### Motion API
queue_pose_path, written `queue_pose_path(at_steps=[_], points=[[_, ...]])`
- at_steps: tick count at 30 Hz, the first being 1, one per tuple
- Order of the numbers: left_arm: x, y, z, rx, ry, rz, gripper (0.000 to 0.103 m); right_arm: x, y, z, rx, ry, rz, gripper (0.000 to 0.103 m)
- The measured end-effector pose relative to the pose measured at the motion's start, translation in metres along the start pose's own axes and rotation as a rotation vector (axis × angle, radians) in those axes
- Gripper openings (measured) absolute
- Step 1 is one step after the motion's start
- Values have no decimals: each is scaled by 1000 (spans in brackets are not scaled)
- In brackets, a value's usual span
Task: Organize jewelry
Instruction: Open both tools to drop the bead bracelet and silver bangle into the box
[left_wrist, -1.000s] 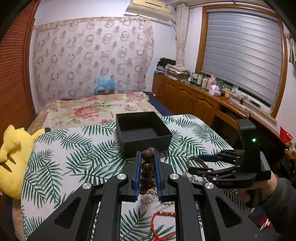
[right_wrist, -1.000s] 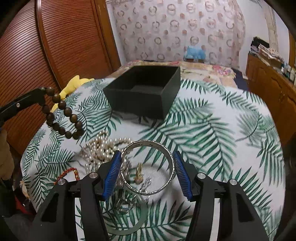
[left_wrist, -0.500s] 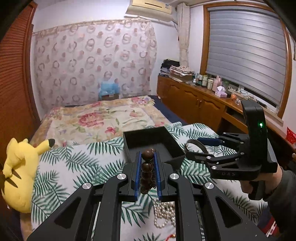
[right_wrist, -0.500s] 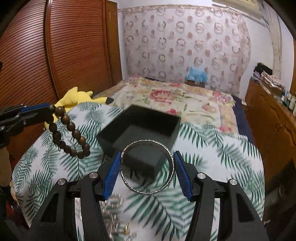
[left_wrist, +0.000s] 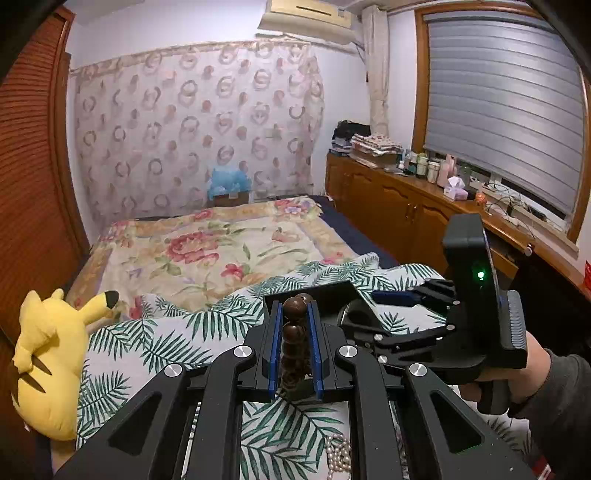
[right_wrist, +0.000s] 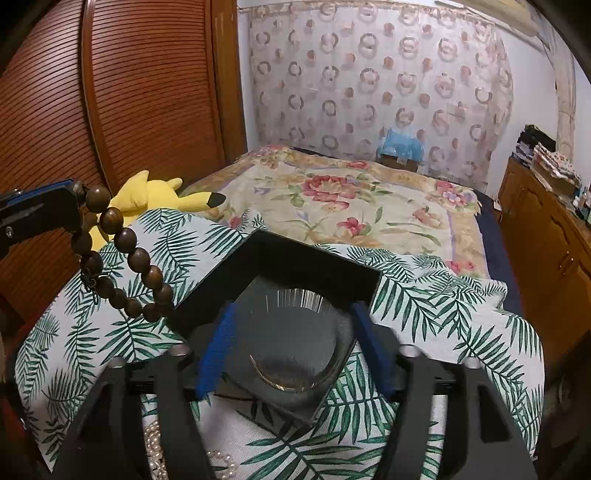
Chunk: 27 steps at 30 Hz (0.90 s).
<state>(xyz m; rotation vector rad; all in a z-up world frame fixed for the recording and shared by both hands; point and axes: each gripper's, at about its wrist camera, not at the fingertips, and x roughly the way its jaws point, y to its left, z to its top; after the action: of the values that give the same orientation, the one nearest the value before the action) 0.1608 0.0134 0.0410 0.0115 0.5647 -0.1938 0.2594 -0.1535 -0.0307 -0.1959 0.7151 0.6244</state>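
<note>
Silver bangle (right_wrist: 295, 339) (blurred) loose between the just-widened right tool (right_wrist: 291, 350) over the black box (right_wrist: 314, 266); beads (left_wrist: 293, 332) clenched in the left tool (left_wrist: 293, 345).

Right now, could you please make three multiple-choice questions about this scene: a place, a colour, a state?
1. Where does the yellow plush toy lie? A inside the black box; B beside the leaf-print cloth; C on the cupboard.
2. What colour are the held bracelet's beads? A white; B red; C brown.
3. How is the left gripper? A shut on the bracelet; B wide open; C out of view.
Answers: 1 B, it lies by the cloth's edge; 2 C, the beads look dark brown; 3 A, its pads press the beads.
</note>
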Motion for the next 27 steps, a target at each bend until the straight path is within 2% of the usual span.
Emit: queue_pose_path(at_steps=[4, 12, 19, 20, 22, 24, 27], points=[[7, 0, 1, 5, 11, 8, 12, -8, -10, -3, 50, -16, 26, 71], [24, -13, 8, 19, 14, 8, 12, -26, -21, -24, 60, -25, 4, 71], [54, -21, 11, 22, 55, 6, 13, -40, -24, -45, 63, -30, -6, 71], [56, -21, 12, 20, 60, 9, 16, -42, -23, -46, 61, -30, -9, 71], [57, -22, 8, 18, 64, 12, 28, -49, -22, -53, 59, -39, -12, 71], [56, -24, 7, 27, 68, 14, 31, -57, -21, -61, 64, -47, -7, 71], [48, -28, -6, 45, 65, 25, 42, -69, -16, -73, 65, -52, -2, 71]])
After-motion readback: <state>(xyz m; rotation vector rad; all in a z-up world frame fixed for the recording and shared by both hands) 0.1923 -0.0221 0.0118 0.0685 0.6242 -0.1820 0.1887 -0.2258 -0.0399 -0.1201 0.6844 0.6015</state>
